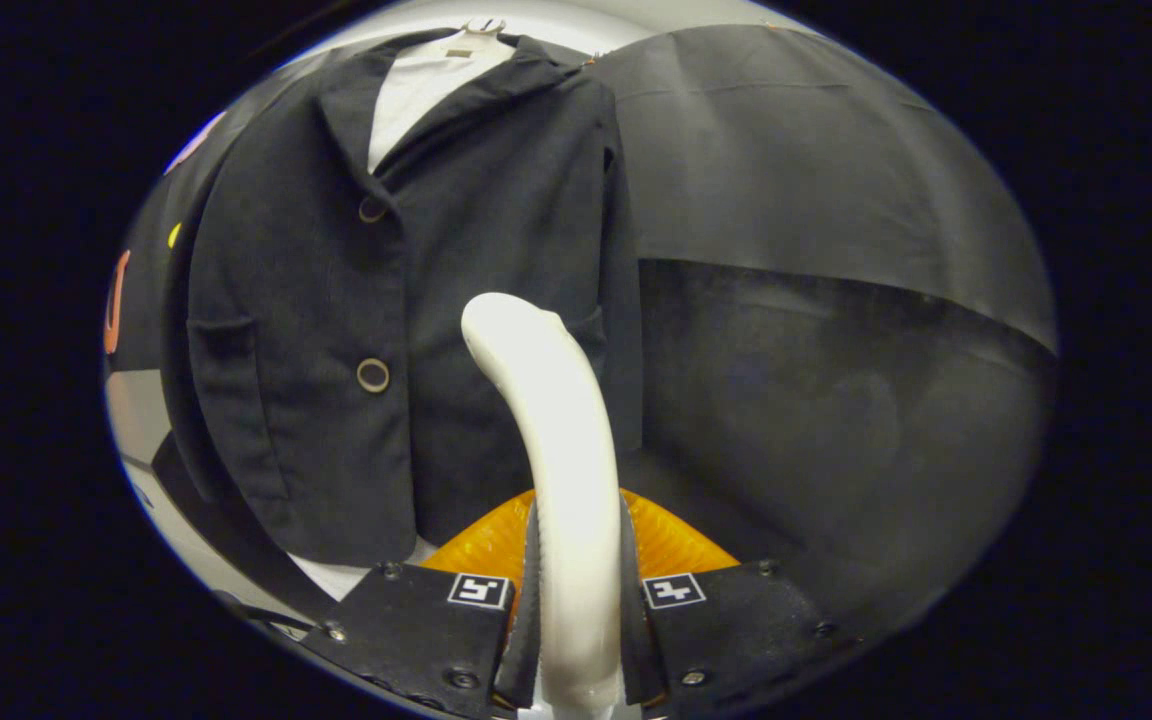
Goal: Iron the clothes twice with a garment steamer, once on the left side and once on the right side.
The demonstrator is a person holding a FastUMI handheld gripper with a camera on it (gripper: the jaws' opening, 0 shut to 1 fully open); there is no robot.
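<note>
Gripper (576, 600) fingers clamp the white steamer handle (551, 440) between them, its long axis rising and curving toward the hanging dark jacket (336, 300). Jacket lies beyond the handle, up and leftward, apparently untouched.

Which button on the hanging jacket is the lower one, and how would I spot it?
Find the dark jacket hanging before the black cloth. The lower button sits beside the white steamer clamped in the hand-held gripper. Its ring looks brighter than the upper button.
</note>
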